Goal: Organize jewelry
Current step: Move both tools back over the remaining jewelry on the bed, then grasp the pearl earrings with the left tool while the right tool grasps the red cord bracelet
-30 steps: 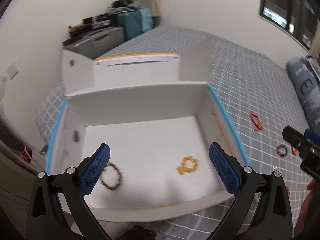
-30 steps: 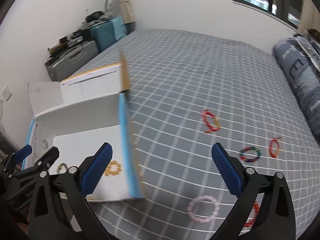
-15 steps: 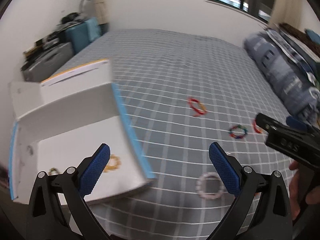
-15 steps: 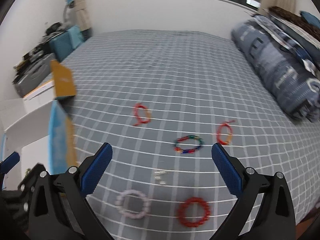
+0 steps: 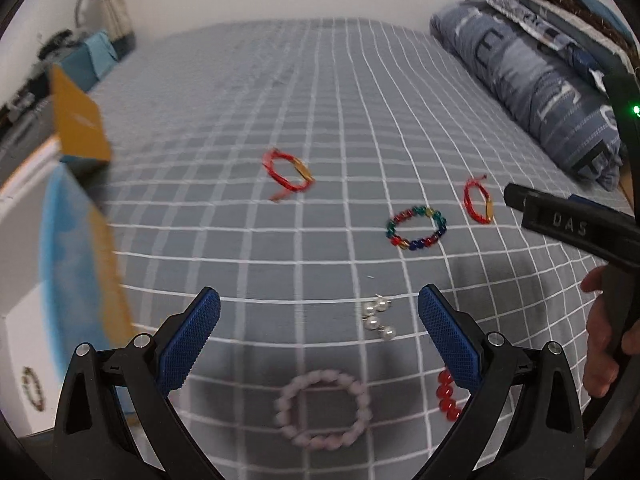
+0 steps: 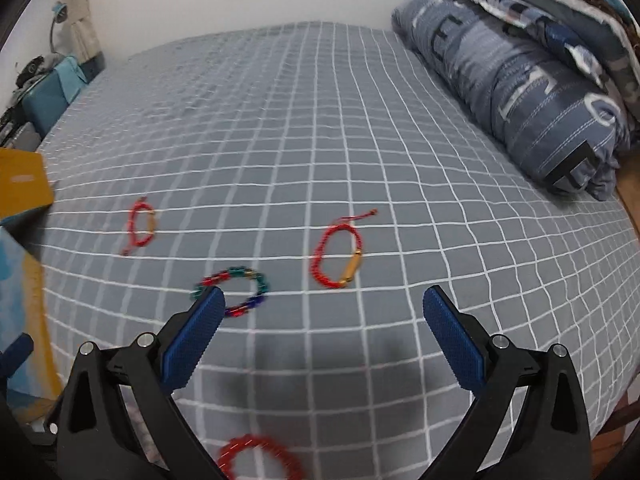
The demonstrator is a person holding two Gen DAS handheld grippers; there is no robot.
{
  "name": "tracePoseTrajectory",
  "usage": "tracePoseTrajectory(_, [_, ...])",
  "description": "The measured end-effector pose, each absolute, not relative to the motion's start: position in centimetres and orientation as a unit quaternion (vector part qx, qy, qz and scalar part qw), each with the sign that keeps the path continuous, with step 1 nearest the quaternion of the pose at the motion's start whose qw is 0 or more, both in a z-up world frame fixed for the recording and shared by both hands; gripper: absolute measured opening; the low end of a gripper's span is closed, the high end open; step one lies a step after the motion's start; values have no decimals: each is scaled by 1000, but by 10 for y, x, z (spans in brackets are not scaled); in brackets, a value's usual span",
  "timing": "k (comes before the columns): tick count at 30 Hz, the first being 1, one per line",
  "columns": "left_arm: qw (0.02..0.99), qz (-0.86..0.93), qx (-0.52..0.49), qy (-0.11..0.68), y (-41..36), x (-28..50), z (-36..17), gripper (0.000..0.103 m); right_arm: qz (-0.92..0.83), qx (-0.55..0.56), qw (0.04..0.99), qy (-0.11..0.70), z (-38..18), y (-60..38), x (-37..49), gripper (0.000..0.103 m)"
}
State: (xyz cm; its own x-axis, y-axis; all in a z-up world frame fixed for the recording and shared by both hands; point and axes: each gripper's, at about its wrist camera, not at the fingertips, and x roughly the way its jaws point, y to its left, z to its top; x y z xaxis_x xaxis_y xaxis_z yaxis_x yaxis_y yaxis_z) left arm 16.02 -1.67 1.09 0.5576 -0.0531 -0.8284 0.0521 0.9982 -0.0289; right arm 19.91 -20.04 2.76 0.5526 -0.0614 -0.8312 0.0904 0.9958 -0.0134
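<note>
My left gripper (image 5: 318, 330) is open and empty above the grey checked bedspread, over a pale pink bead bracelet (image 5: 323, 409) and pearl earrings (image 5: 378, 317). Beyond lie a multicoloured bead bracelet (image 5: 416, 227), two red cord bracelets (image 5: 289, 173) (image 5: 478, 202) and red beads (image 5: 447, 397). The white box (image 5: 24, 280) at the left edge holds a brown bead bracelet (image 5: 33, 388). My right gripper (image 6: 320, 334) is open and empty, with the multicoloured bracelet (image 6: 240, 290) by its left finger, a red cord bracelet (image 6: 338, 258) ahead, another (image 6: 142, 224) far left, and a red bead bracelet (image 6: 260, 458) below.
A rolled blue quilt (image 6: 532, 92) lies along the bed's right side. The box's orange flap (image 5: 78, 126) stands up at the left. Suitcases (image 6: 44, 92) sit beyond the bed's far left corner. The bed's right edge (image 6: 624, 264) is close.
Both grippers have swung right, away from the box and toward the scattered jewelry. The box has slid to the left edge of both views. Both stay open.
</note>
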Motion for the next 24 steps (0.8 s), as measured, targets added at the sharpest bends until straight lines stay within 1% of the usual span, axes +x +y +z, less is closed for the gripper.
tracePoseTrajectory(3, [870,-38,-4,492,-27,174,-12,97,-46,21,875,482,10,-212,214,95])
tracePoseTrajectory(6, [860,-44,2,509,-38,182,-35,97,-40,33,865,499,-8,-224,228,88])
tracePoseTrajectory(8, [856,-43,13,515,-44,187,-45,97,-37,37,862,505,-17,-228,236,86])
tracePoseTrajectory(10, [856,-42,11,516,-47,190,-50,97,-38,38,858,511,-28,-230,244,86])
tracePoseTrajectory(12, [854,-45,13,518,-50,194,-54,97,-37,36,850,525,-37,-230,253,77])
tracePoseTrajectory(16, [851,-47,22,522,-57,197,-63,97,-29,38,843,535,-50,-230,263,75])
tracePoseTrajectory(17, [850,-46,27,523,-57,197,-64,97,-26,43,841,539,-54,-230,265,72])
tracePoseTrajectory(22, [851,-46,35,523,-63,194,-67,97,-29,52,839,541,-56,-233,268,61])
tracePoseTrajectory(23, [850,-46,35,523,-63,192,-67,97,-28,51,839,540,-55,-232,268,57])
tracePoseTrajectory(24, [850,-47,35,524,-64,191,-67,95,-28,51,840,540,-54,-232,268,50])
